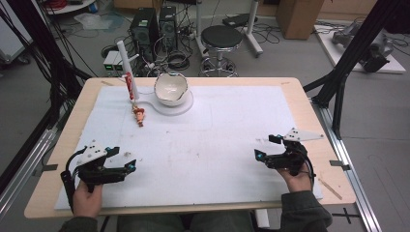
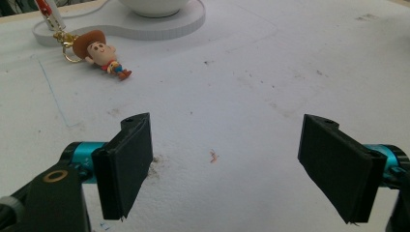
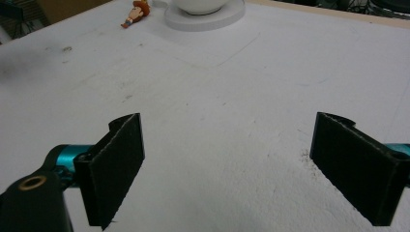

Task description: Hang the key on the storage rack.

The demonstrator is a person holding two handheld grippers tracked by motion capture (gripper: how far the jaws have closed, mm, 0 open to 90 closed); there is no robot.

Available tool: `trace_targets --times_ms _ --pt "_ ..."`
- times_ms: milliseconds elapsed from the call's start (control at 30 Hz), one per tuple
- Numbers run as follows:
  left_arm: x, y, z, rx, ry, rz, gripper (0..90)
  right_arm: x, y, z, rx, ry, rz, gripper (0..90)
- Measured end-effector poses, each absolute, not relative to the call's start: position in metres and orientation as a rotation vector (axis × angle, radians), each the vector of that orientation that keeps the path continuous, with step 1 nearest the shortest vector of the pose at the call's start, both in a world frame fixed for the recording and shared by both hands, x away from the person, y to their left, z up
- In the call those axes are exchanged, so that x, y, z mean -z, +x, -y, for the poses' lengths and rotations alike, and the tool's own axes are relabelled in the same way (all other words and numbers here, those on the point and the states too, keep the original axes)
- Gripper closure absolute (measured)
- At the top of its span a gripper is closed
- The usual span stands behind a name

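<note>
- left gripper (image 1: 124, 158) sits low at the near-left of the tabletop (image 1: 295, 96), held in a hand (image 1: 88, 199) that enters from the bottom edge; the grey three-cornered plate rides on top of it.
- its fingers (image 2: 126, 164) stand wide apart — nothing between them but bare white mat (image 2: 251, 96) and a few small stains.
- right gripper (image 1: 268, 146) rests at the near-right, held in the other hand (image 1: 296, 181), well apart from the left one.
- its fingers (image 3: 118, 166) are also spread wide and hold nothing; the white mat shows through the gap.
- cowboy figure keychain (image 1: 139, 116) lies flat on the mat at the far-left, well ahead of both grippers and touched by neither. in the left gripper view it (image 2: 100, 52) lies on its side, brown hat toward the far-left, feet toward the near-right, gold ring at the hat end.
- a red-and-white clip (image 1: 129, 83) sits just beyond the keychain ring, on a white post that tilts up from the far end of the base.
- white bowl (image 1: 170, 88) stands on a flat white base (image 1: 186, 107) just to the right of the keychain — the bowl rim looks chipped or uneven on one side.
- in the right gripper view the keychain (image 3: 135, 12) and the base (image 3: 212, 20) appear far off at the top edge.
</note>
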State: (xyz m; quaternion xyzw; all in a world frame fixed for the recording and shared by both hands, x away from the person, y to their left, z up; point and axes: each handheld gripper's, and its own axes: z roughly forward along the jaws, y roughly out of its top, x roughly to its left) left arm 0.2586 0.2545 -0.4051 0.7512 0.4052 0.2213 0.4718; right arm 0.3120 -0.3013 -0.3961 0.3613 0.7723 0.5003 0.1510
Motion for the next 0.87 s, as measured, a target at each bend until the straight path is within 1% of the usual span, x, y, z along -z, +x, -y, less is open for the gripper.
trace_targets --times_ms 533,867 --pt "0.406 0.259 -0.255 -0.543 1.837 -0.996 20.4 0.399 0.299 0.312 -1.423 1.037 -2.219 11.4" --pt "0.405 0.264 -0.252 -0.548 1.831 -0.999 20.3 0.402 0.299 0.314 -1.413 1.013 -2.207 11.5"
